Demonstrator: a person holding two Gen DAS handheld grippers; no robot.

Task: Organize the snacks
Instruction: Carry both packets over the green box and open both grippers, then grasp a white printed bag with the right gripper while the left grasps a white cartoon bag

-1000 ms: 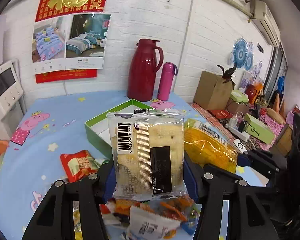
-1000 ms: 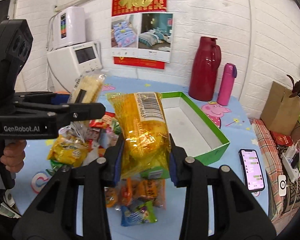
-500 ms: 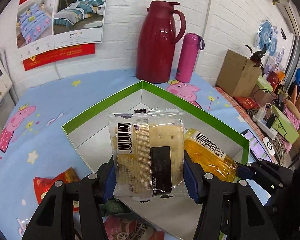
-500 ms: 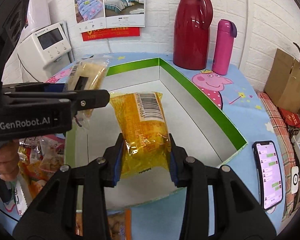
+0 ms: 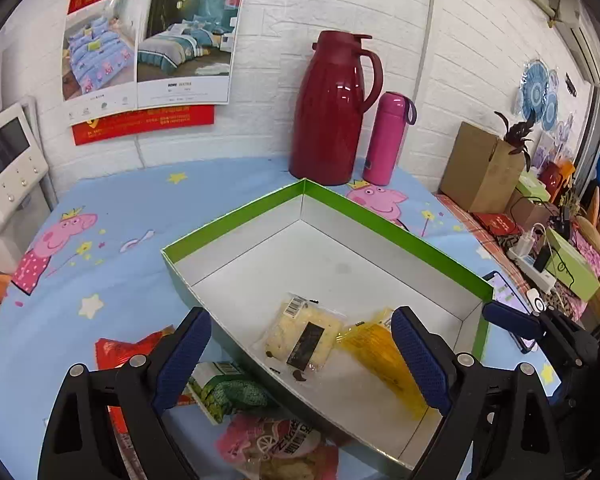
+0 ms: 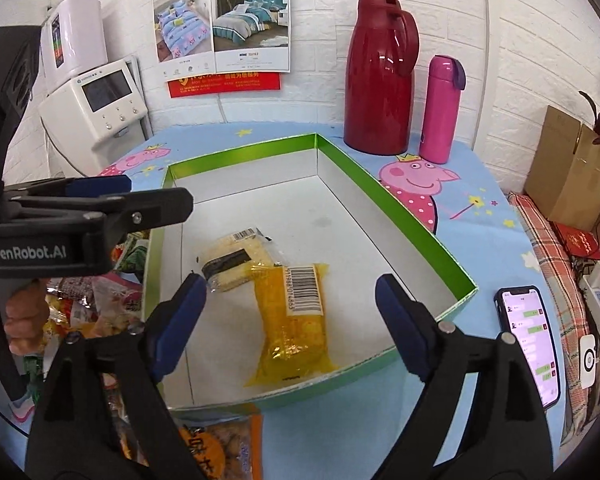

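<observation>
Left tongs [image 5: 300,356]: spread wide, empty, above the near-left corner of the green box [image 5: 384,220].
Right tongs [image 6: 290,312]: spread wide, empty, over the box's near edge.
In the box: cracker packet [image 5: 302,334] and yellow packet [image 6: 296,316] lie flat on the floor, touching at one corner.
Loose snacks: a heap on the desk [image 5: 120,208] outside the box's left wall, including a green packet [image 5: 228,390] and a pink packet [image 5: 276,446].
Direction: the heap lies left of and below both tongs.
Nearer arm: the left, judging by the green packet just beside its left finger.
Long axis: the green packet runs roughly across the left tongs' opening, so a turn of the wrist seems needed.
</observation>
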